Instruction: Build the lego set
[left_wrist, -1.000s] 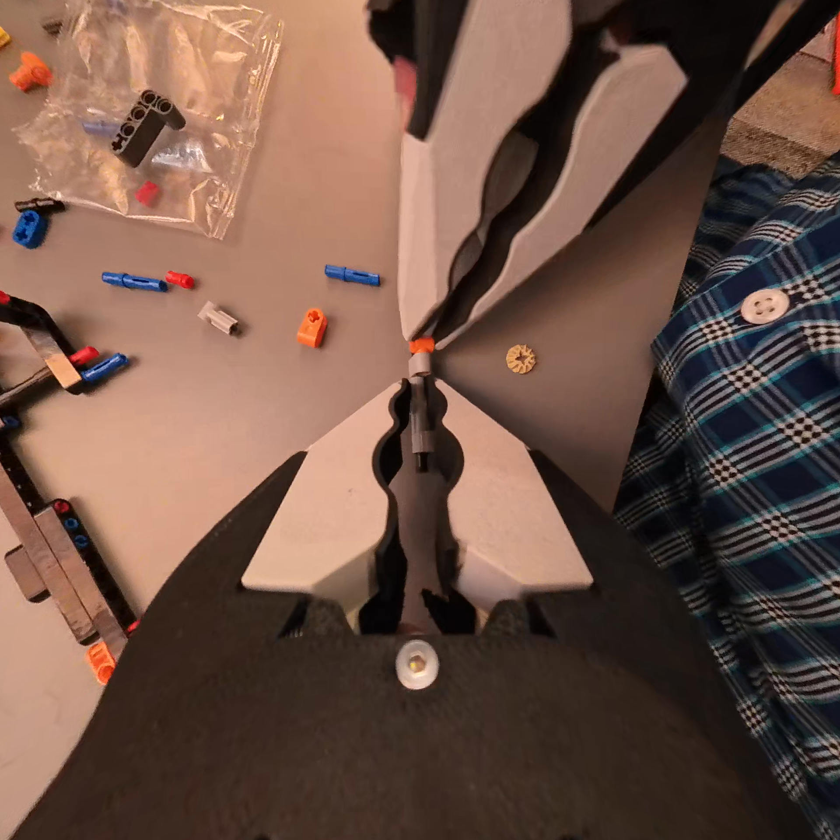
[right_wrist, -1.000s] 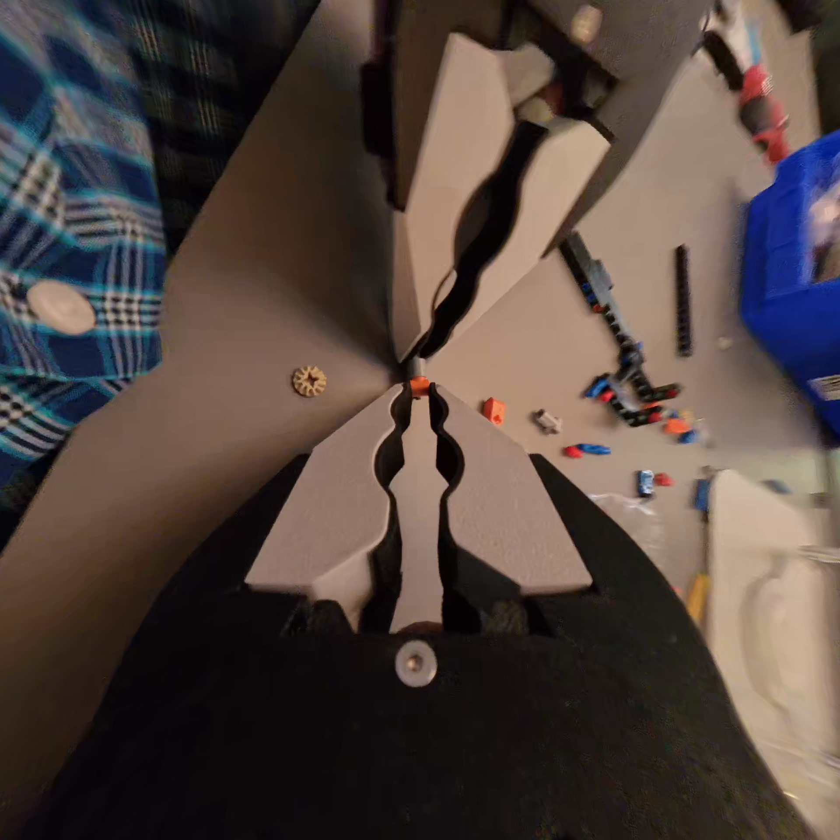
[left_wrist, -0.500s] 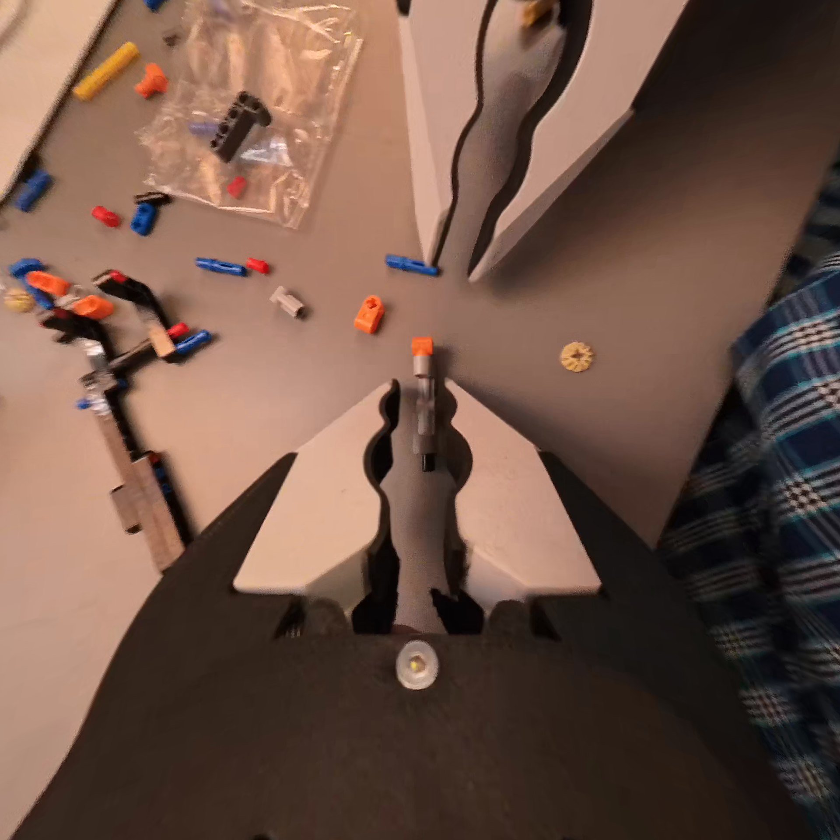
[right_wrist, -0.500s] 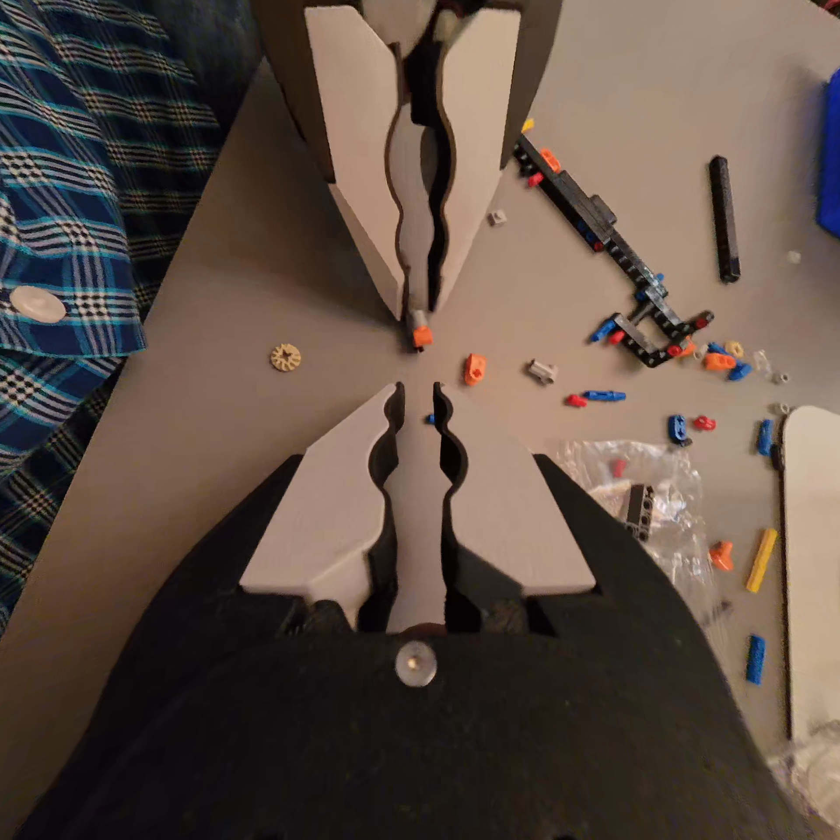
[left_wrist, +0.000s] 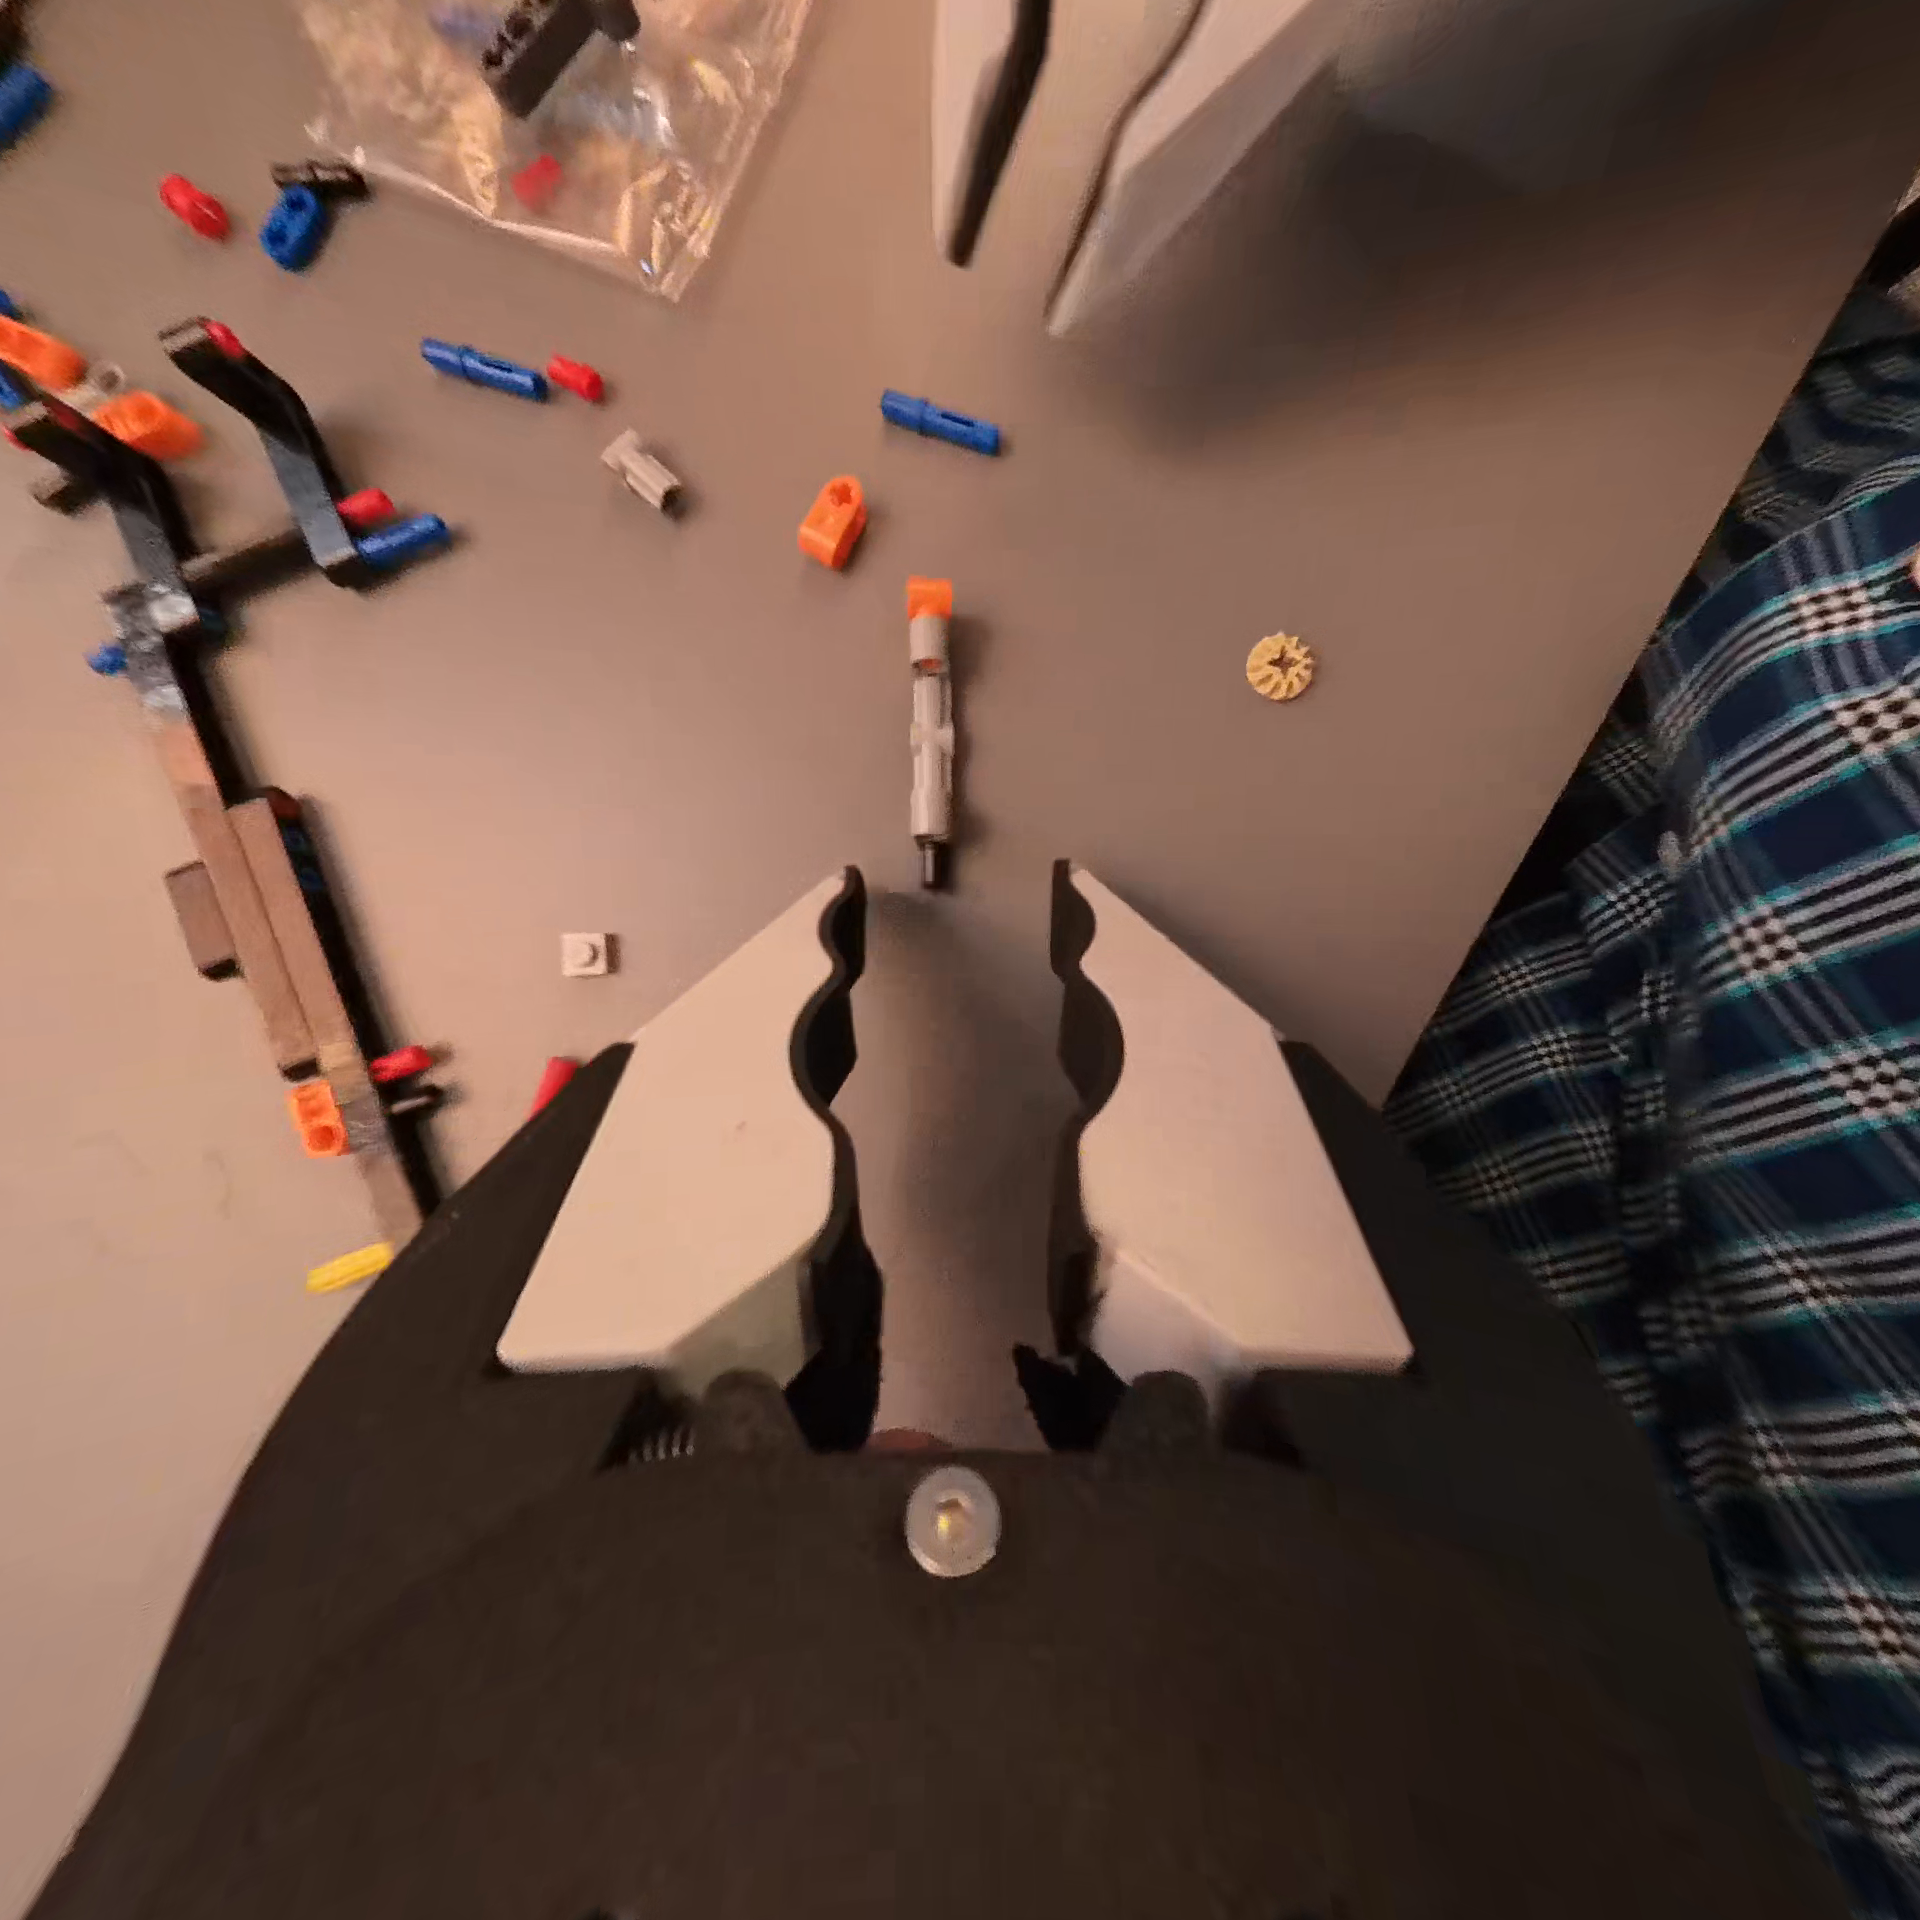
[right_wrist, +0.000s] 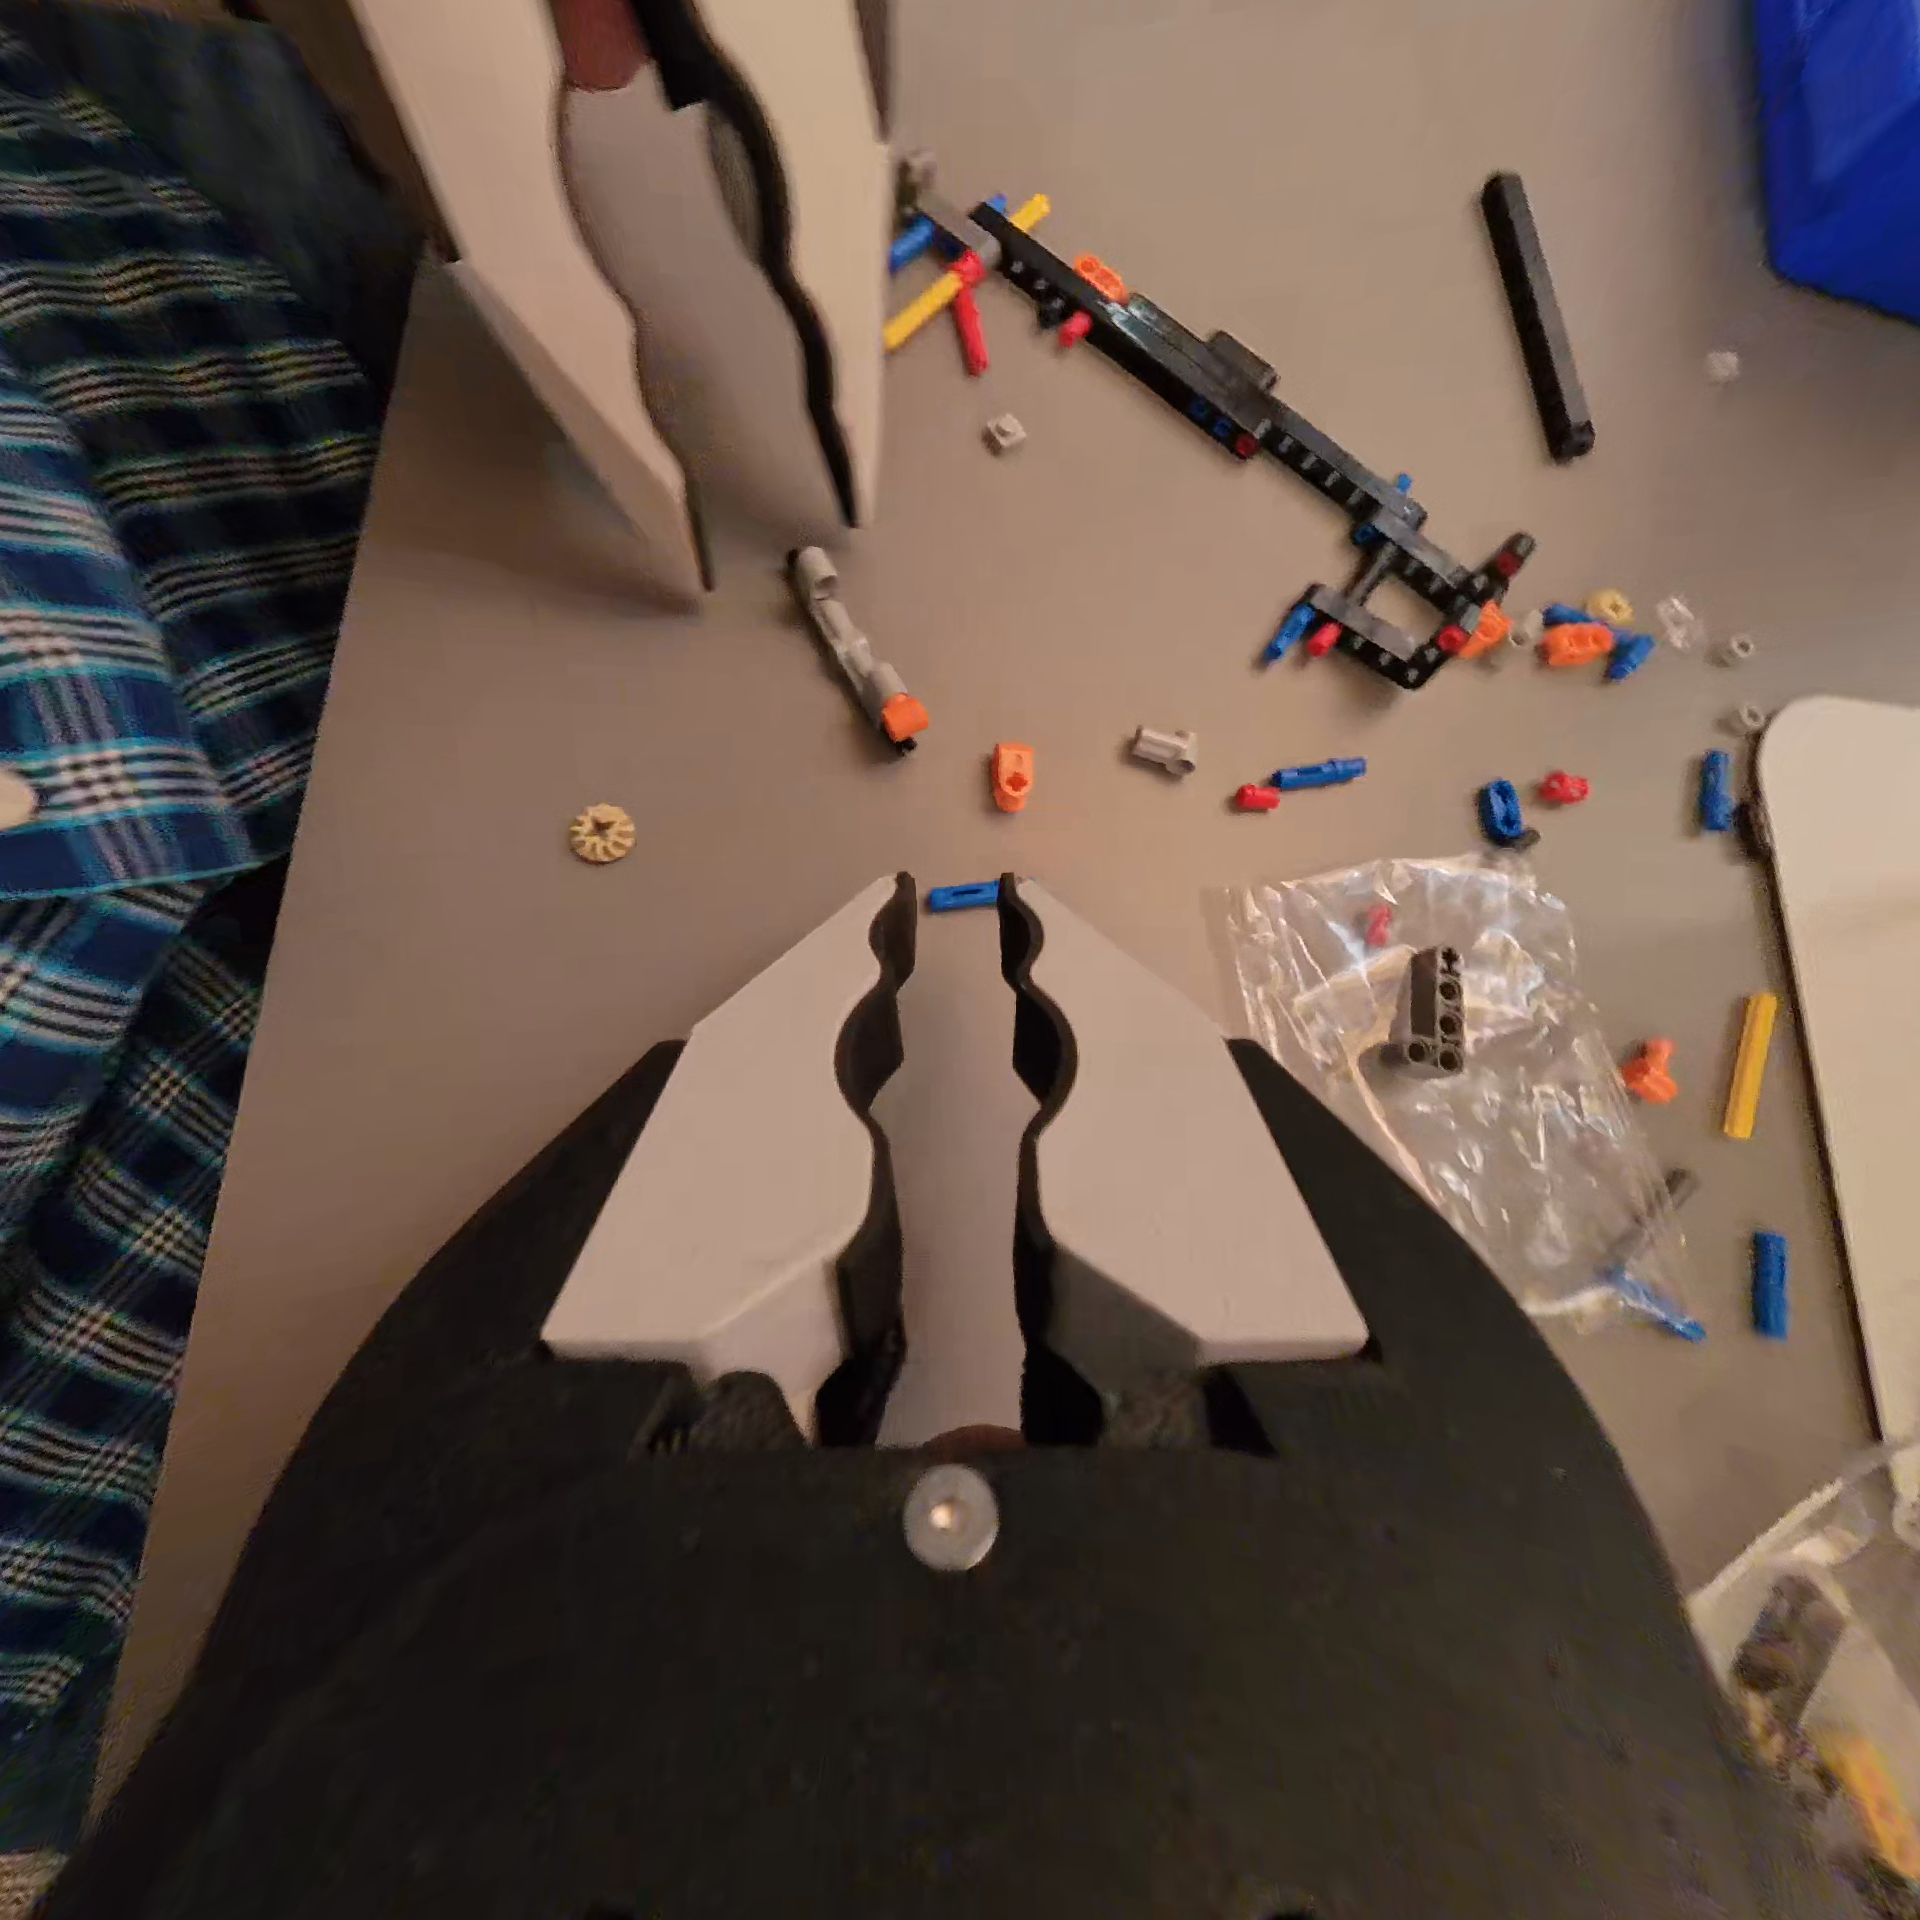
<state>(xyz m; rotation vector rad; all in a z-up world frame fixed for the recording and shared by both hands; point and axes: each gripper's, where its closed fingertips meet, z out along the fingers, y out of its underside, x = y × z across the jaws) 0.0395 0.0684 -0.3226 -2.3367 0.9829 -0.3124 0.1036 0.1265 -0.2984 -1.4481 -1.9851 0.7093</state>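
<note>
Lego axle assembly (left_wrist: 931, 727): flat on table (left_wrist: 1195, 520), ungripped.
Left gripper (left_wrist: 954, 883): jaws apart, empty.
Right gripper (right_wrist: 954, 894): parted, empty.
Right wrist view only: black beam (right_wrist: 1536, 314).
Legible writing: none.

Dim warm light, blurred wide-angle edges

The left tool (left_wrist: 954, 883) gapes empty just short of the orange-capped grey axle assembly (left_wrist: 930, 717) on the table (left_wrist: 1143, 582).
</note>
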